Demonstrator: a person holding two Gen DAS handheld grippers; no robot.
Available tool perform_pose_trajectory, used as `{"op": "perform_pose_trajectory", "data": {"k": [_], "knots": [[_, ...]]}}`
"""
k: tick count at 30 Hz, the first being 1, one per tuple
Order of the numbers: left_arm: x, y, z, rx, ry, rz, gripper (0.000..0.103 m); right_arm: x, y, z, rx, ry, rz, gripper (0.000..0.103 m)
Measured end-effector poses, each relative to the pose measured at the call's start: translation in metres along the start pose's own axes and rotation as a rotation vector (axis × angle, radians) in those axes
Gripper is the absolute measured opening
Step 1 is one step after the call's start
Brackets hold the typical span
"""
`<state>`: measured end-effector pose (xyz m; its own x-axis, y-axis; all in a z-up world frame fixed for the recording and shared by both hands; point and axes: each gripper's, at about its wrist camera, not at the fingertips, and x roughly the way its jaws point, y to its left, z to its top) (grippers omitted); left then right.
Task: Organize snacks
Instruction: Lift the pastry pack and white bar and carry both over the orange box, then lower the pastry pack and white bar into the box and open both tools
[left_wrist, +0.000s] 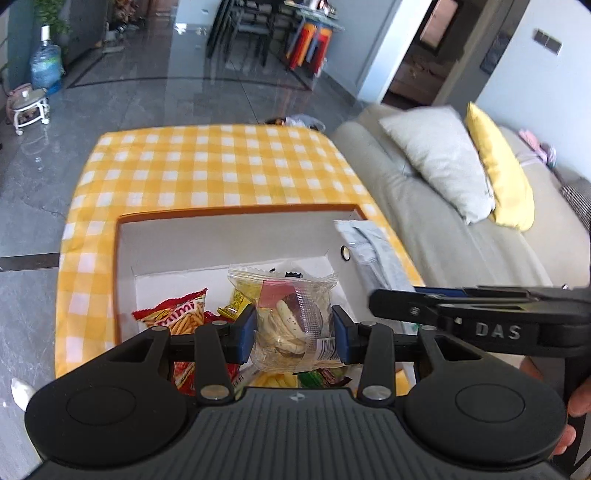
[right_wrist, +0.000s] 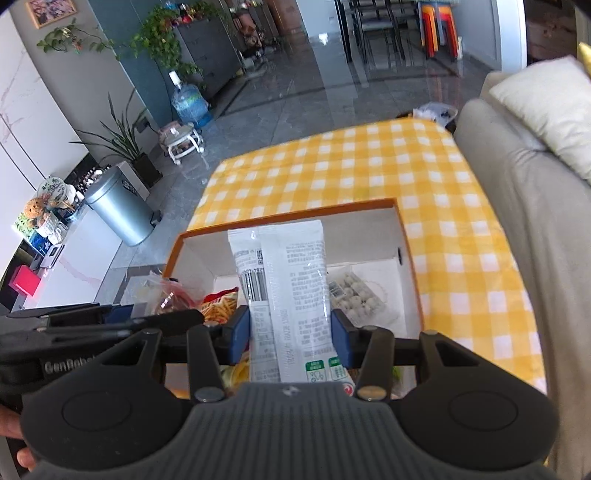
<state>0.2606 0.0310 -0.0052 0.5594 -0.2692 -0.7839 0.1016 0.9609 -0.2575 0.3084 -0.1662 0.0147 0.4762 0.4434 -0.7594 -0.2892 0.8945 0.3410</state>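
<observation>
My left gripper (left_wrist: 294, 334) is shut on a clear bag of round crackers (left_wrist: 291, 317) and holds it above the white box with an orange rim (left_wrist: 236, 213). My right gripper (right_wrist: 291, 334) is shut on a white snack packet (right_wrist: 286, 291) with printed text, held upright over the same box (right_wrist: 284, 216). Inside the box lie a red bag of fries-shaped snacks (left_wrist: 177, 314), small yellow packets (left_wrist: 236, 302) and a clear tray of pale round pieces (right_wrist: 356, 295). In the left wrist view the right gripper and its white packet (left_wrist: 365, 243) show at the right.
The box stands on a table under a yellow and white checked cloth (left_wrist: 221, 166). A grey sofa (left_wrist: 443, 229) with a grey pillow and a yellow pillow borders the table's right side. A metal bin (right_wrist: 118, 206), a water jug and plants stand on the floor to the left.
</observation>
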Motion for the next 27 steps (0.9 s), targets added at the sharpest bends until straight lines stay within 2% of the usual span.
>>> {"op": "perform_pose_trajectory", "data": {"k": [4, 6, 11, 15, 24, 27], "knots": [[0.028, -0.003, 0.002, 0.074, 0.063, 0.045, 0.047, 0.038, -0.004, 0.011, -0.022, 0.067, -0.018, 0.044], [0.04, 0.0, 0.003, 0.087, 0.086, 0.057, 0.047, 0.055, -0.006, 0.015, -0.046, 0.105, -0.047, 0.044], [0.067, 0.003, 0.006, 0.14, 0.168, 0.091, 0.047, 0.088, -0.017, 0.015, -0.059, 0.201, -0.057, 0.044], [0.081, 0.007, 0.007, 0.164, 0.222, 0.081, 0.047, 0.108, -0.018, 0.013, -0.126, 0.255, -0.086, 0.045], [0.101, 0.014, 0.013, 0.196, 0.248, 0.123, 0.047, 0.143, -0.028, 0.013, -0.085, 0.341, -0.108, 0.045], [0.109, 0.014, 0.014, 0.224, 0.241, 0.189, 0.047, 0.15, -0.03, 0.014, -0.073, 0.354, -0.12, 0.045]]}}
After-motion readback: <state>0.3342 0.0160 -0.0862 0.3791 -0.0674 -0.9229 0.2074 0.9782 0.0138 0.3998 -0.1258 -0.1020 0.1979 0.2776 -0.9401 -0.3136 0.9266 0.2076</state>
